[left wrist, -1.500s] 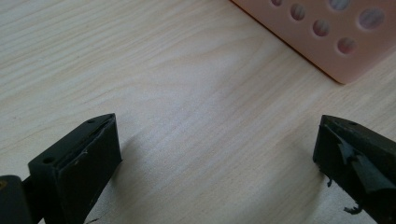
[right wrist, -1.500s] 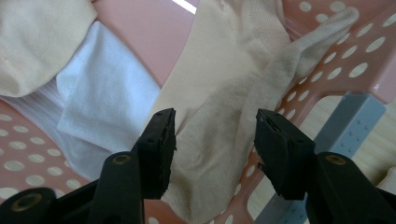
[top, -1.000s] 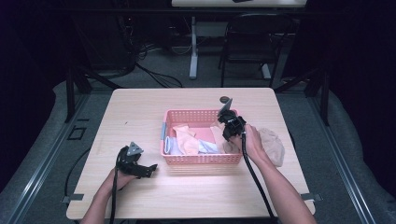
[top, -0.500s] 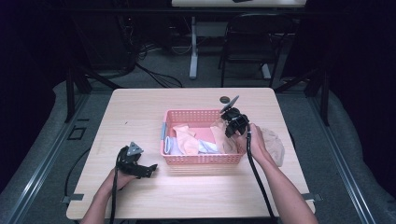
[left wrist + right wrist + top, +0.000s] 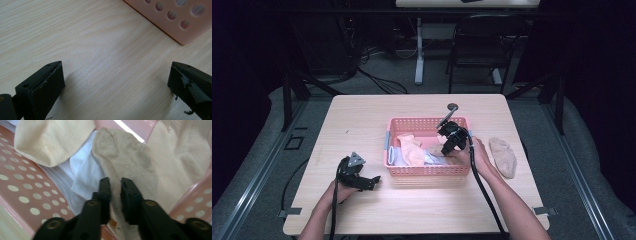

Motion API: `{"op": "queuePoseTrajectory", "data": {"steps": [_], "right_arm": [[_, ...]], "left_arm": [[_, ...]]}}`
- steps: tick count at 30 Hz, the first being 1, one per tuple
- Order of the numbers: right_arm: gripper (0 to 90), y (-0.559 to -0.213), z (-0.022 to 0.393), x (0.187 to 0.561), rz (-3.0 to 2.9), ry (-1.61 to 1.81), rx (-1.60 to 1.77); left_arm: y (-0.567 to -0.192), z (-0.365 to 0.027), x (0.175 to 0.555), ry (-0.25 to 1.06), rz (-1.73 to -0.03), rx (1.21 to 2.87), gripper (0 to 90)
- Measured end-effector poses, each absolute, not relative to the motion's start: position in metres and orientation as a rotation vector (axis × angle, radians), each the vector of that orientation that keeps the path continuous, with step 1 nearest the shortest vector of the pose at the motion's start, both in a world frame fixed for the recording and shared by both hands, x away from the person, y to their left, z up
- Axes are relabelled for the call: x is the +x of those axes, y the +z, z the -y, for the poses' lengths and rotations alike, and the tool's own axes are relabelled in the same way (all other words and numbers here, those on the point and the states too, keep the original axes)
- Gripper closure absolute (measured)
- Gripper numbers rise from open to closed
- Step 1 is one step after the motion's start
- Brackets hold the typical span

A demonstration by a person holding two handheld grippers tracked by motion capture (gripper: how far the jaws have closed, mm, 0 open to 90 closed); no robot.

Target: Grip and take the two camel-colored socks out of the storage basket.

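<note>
The right gripper (image 5: 115,185), jaws just reopened slightly, pinches a beige sock (image 5: 125,162) in the pink basket (image 5: 20,195); white cloth (image 5: 85,173) lies just left, a cream sock (image 5: 50,140) beyond.

Wooden table (image 5: 362,120) bears pink basket (image 5: 427,170) (tan sock (image 5: 503,156) beside).

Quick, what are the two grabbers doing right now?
Left gripper: open, nothing between its jaws, low over the table.
Right gripper: pinching the beige sock in the basket; jaws just eased slightly.

Fuzzy knit beige sock (image 5: 130,162) in a perforated pink plastic basket (image 5: 427,171) on matt pale wood table (image 5: 362,115)
</note>
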State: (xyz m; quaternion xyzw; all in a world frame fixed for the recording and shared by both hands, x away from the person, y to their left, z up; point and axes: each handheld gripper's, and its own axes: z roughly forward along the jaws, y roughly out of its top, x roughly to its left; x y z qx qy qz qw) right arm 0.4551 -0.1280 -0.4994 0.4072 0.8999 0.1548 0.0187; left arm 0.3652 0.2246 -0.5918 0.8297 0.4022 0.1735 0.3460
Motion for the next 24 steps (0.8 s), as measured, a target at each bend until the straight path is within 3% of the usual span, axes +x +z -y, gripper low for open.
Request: {"op": "queuePoseTrajectory", "data": {"steps": [6,10,12,20,23,24], "right_arm": [[53.8,-0.489,0.137,0.458,-2.722,0.559,1.282],[33.7,-0.498,0.142,0.466,-2.683,0.443,1.351],[31.0,-0.503,0.142,0.467,-2.671,0.443,1.380],[41.1,-0.523,0.138,0.472,-2.714,0.317,1.423],[56.3,-0.524,0.138,0.473,-2.742,0.252,1.402],[56.3,-0.524,0.138,0.473,-2.742,0.252,1.402]], "left_arm": [[-0.592,-0.225,0.365,0.449,-1.045,2.152,0.6],[-0.592,-0.225,0.365,0.450,-1.045,2.152,0.6],[-0.592,-0.225,0.365,0.450,-1.045,2.152,0.6],[-0.592,-0.225,0.365,0.451,-1.044,2.153,0.6],[-0.592,-0.225,0.365,0.451,-1.042,2.154,0.6],[-0.592,-0.225,0.365,0.451,-1.042,2.154,0.6]]}}
